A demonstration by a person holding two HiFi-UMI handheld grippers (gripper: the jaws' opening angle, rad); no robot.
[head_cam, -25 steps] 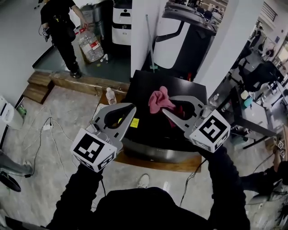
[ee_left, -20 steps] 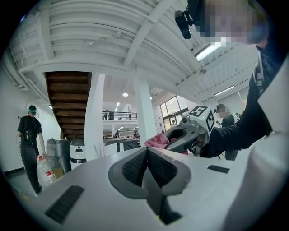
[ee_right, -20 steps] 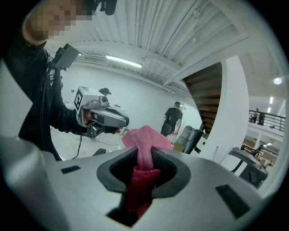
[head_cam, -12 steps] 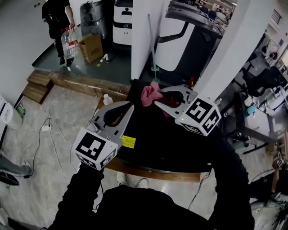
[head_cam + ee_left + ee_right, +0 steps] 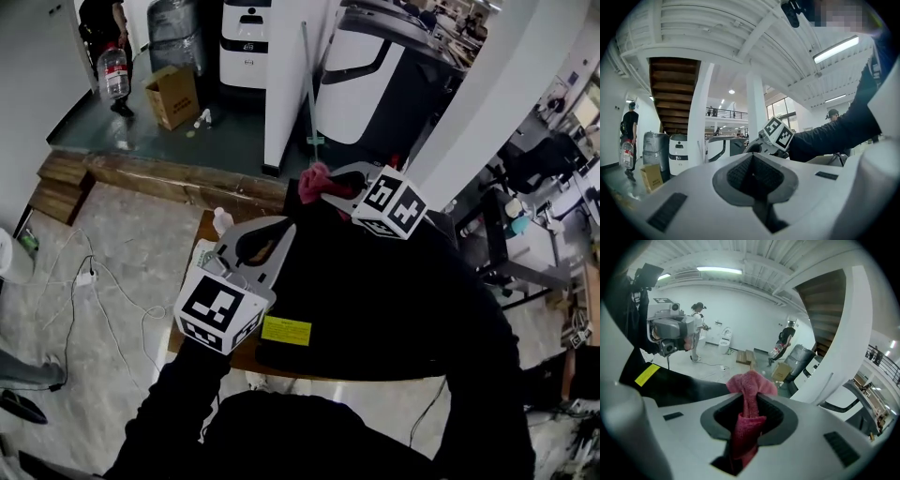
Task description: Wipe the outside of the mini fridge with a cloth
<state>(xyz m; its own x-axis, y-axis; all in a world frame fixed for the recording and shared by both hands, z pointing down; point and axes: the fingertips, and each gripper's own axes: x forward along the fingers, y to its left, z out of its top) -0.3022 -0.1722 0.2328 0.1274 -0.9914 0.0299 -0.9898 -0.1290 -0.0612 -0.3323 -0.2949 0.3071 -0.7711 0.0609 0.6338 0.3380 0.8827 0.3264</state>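
The black mini fridge [image 5: 356,300] fills the middle of the head view, with a yellow label [image 5: 286,330] on its near left part. My right gripper [image 5: 323,192] is shut on a pink cloth [image 5: 312,183] at the fridge's far top edge; the cloth [image 5: 749,394] bunches out past the tips in the right gripper view. My left gripper [image 5: 281,234] is shut and holds nothing, poised over the fridge's left side. In the left gripper view the jaws meet around an empty hollow [image 5: 753,176], and the right gripper's marker cube [image 5: 778,133] shows beyond.
The fridge stands on a wooden platform [image 5: 202,323]. A plastic bottle [image 5: 222,221] sits at its left. A white pillar [image 5: 281,75], white machines [image 5: 246,42], a cardboard box [image 5: 173,96] and a person with a water jug [image 5: 111,70] lie beyond. Cables [image 5: 103,300] run over the floor at left.
My right gripper has carried the pink cloth away from me to the fridge's far edge. The left gripper has stayed near the left side. The person at the back walked left.
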